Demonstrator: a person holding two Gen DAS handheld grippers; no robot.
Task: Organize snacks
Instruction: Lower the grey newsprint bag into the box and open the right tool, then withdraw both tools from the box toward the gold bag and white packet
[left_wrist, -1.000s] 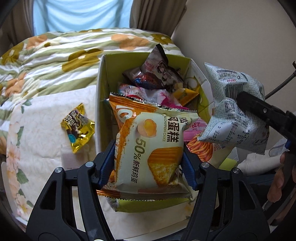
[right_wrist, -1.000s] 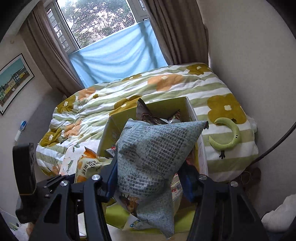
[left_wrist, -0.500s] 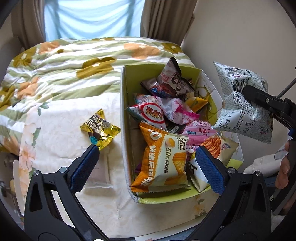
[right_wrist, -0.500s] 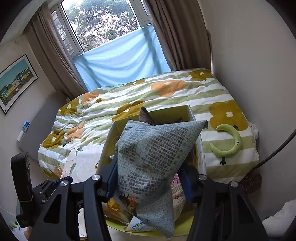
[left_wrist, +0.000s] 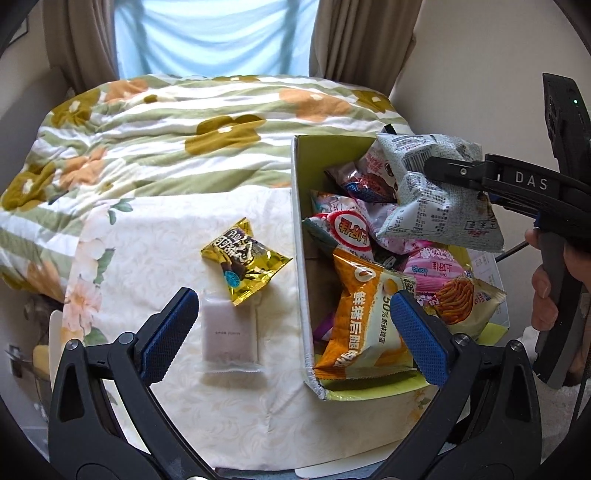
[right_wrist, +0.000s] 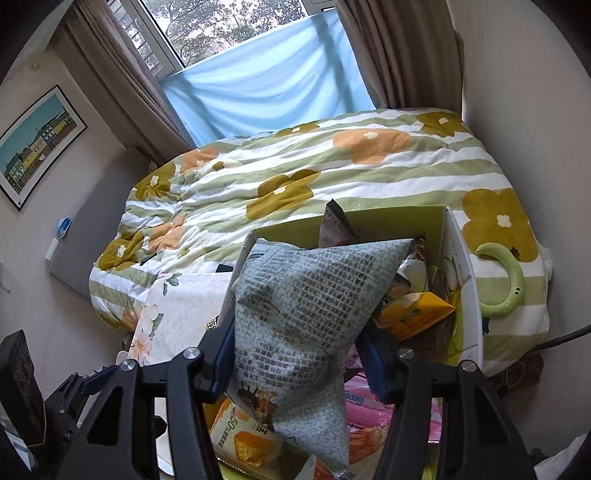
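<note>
Left gripper: jaws spread wide, nothing held between the blue pads. It is poised above the near edge of the floral cloth, straddling the left wall of the box; one pad is seen over the cloth, the other over the box contents.

Right gripper: jaws clamped on a pale grey printed snack bag, pinched across its lower-middle part so that the bag bulges above and hangs below the pads. In the left wrist view the same bag is seen held over the far right part of the box; whether it touches the packets beneath cannot be told.

Box: open-topped, green-lined, set on the cloth at the bed's edge, well filled with packets. An orange and white cake packet is lying at the near end, a red and white round-labelled packet behind it, a pink packet and a packet with an orange noodle picture to the right.

Outside the box, on the cloth: a gold foil packet just left of the box wall, and a pale clear-wrapped bar touching its near corner.
</note>
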